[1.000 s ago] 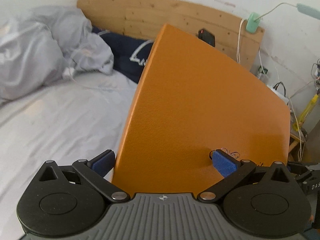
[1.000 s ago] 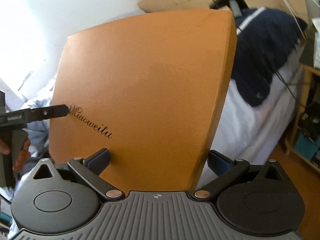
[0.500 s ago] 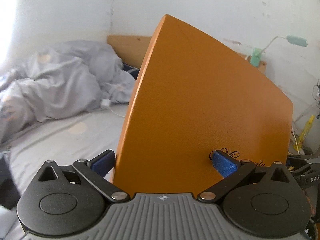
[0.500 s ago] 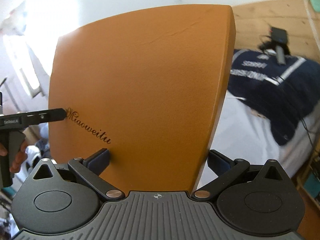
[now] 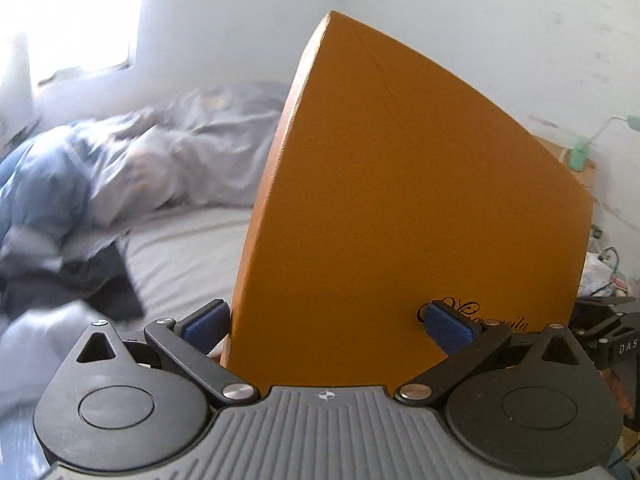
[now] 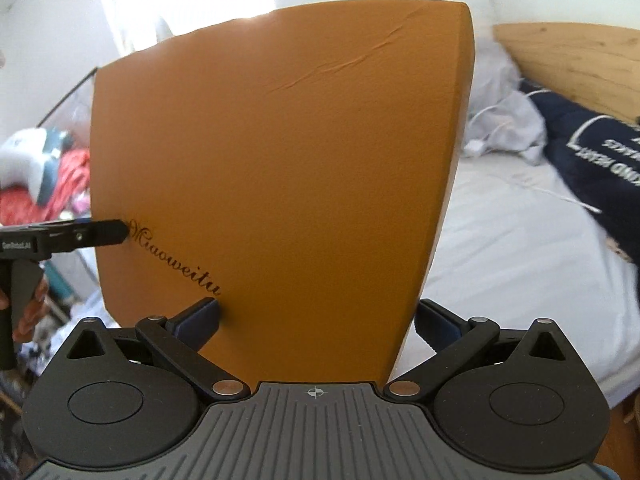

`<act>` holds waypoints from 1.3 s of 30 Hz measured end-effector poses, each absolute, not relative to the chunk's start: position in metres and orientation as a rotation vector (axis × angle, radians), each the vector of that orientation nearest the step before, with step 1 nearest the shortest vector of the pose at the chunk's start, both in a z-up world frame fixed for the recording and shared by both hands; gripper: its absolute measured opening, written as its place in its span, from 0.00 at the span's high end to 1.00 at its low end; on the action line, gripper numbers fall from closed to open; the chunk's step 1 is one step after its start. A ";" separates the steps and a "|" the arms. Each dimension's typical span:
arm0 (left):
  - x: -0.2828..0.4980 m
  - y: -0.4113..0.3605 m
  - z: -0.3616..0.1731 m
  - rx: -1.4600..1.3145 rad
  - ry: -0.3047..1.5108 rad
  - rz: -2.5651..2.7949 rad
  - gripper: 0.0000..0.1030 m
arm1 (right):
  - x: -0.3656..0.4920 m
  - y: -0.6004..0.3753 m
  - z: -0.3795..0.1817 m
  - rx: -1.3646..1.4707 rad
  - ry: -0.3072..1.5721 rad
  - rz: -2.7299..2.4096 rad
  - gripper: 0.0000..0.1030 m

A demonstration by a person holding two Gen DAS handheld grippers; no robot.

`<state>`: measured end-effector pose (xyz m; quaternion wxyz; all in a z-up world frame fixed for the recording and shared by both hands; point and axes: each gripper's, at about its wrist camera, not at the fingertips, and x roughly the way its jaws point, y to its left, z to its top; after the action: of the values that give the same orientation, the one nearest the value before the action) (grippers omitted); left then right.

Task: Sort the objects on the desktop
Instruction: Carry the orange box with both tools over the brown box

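Note:
A stiff orange desk pad (image 5: pixel 400 200) with black script lettering is held upright in the air and fills the middle of both wrist views. My left gripper (image 5: pixel 326 326) is shut on its lower edge, one blue pad on each face. My right gripper (image 6: pixel 316 322) is shut on the same orange desk pad (image 6: pixel 280 160) along another edge. In the right wrist view the left gripper's black finger (image 6: pixel 92 236) pinches the pad beside the lettering. Part of the right gripper's body (image 5: pixel 608 336) shows at the right edge of the left wrist view. What lies behind the pad is hidden.
A bed with a grey sheet (image 6: pixel 520 248) lies below. A rumpled grey duvet (image 5: pixel 160 160) and a navy garment (image 6: pixel 592 152) rest on it, with a wooden headboard (image 6: pixel 580 56) behind. A green lamp (image 5: pixel 580 152) stands right. A hand (image 6: pixel 28 312) and piled clothes (image 6: pixel 48 168) are left.
Both grippers have swung round with the pad still gripped. The left view's background has shifted from the headboard to the bright window and wall; the right view now shows headboard and clothes pile.

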<state>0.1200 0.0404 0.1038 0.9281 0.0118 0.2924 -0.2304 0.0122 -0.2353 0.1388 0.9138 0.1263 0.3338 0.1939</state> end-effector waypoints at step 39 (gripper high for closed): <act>0.126 0.144 0.008 -0.222 0.872 -0.205 0.06 | 0.142 -0.148 0.046 0.183 1.020 0.563 0.00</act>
<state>0.1262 0.1440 0.0082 0.8953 -0.1071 0.4209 -0.0988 0.1424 -0.1480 0.0456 0.8310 0.0862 0.4811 0.2656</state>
